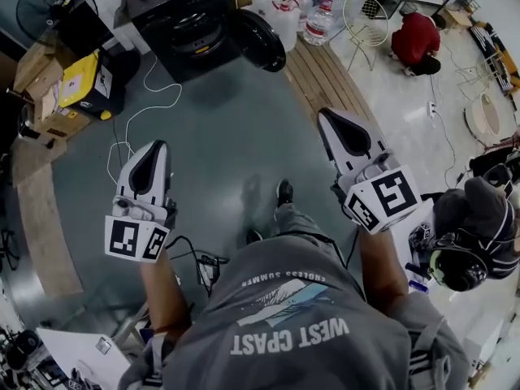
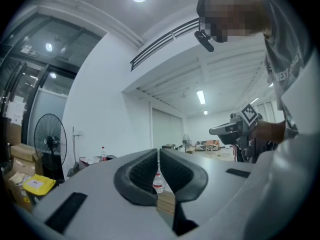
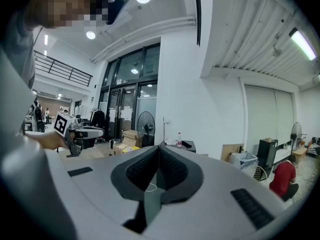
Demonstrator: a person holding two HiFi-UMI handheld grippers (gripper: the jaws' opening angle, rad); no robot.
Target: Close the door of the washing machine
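The dark washing machine (image 1: 188, 24) stands at the far end of the grey floor, a few steps away. Its round door (image 1: 262, 39) hangs open to the right of the drum opening. My left gripper (image 1: 159, 145) is held out at the left, jaws shut with nothing between them (image 2: 158, 156). My right gripper (image 1: 324, 114) is held out at the right, also shut and empty (image 3: 159, 156). Both point toward the machine and are well short of it. In the right gripper view only the machine's top (image 3: 184, 145), with a bottle on it, shows above the jaws.
A standing fan (image 1: 47, 6), cardboard boxes (image 1: 39, 84) and a yellow box (image 1: 80, 78) sit left of the machine. Water jugs (image 1: 284, 13) and wooden planks (image 1: 325, 80) lie to its right. A white cable (image 1: 142, 110) trails across the floor. A person in red (image 1: 416, 41) crouches far right.
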